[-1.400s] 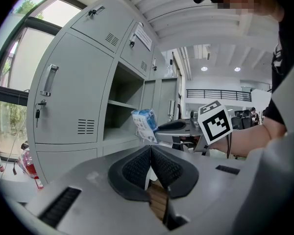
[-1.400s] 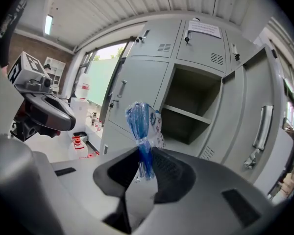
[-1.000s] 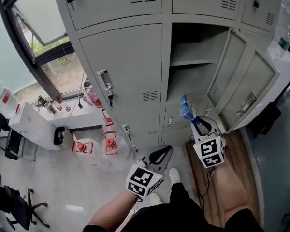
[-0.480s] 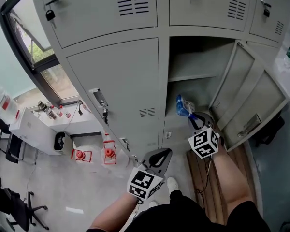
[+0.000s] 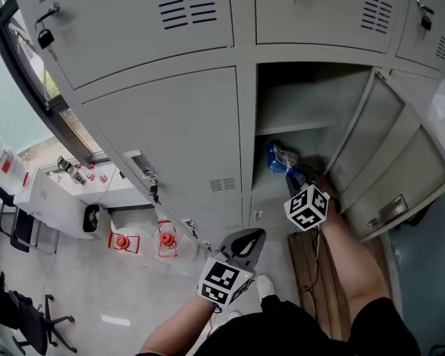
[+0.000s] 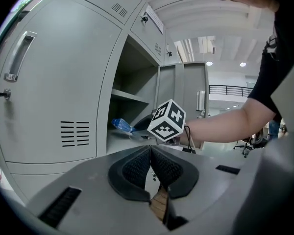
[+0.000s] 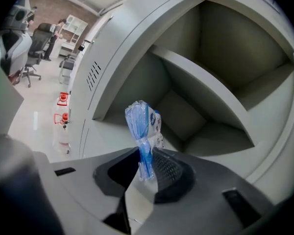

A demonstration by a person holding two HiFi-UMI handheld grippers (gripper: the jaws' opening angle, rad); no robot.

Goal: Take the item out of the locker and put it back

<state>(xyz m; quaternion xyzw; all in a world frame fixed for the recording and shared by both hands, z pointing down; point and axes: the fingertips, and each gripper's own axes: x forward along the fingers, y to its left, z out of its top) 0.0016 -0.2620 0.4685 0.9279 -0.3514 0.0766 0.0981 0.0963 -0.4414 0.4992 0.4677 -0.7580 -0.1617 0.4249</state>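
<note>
The item is a blue and clear plastic packet, standing up from my right gripper, which is shut on its lower end. That gripper reaches into the open grey locker compartment, below its inner shelf. The packet hangs just above the compartment floor. My left gripper is shut with nothing in it, low and in front of the closed locker door, left of the right arm.
The compartment's open door swings out to the right, close beside the right arm. Two red-capped jugs stand on the floor at the locker's foot. A white table with small bottles and office chairs are at the left.
My right gripper has carried the packet forward from outside the locker into the open compartment. The view has moved closer to the lockers. The left gripper stays low, shut.
</note>
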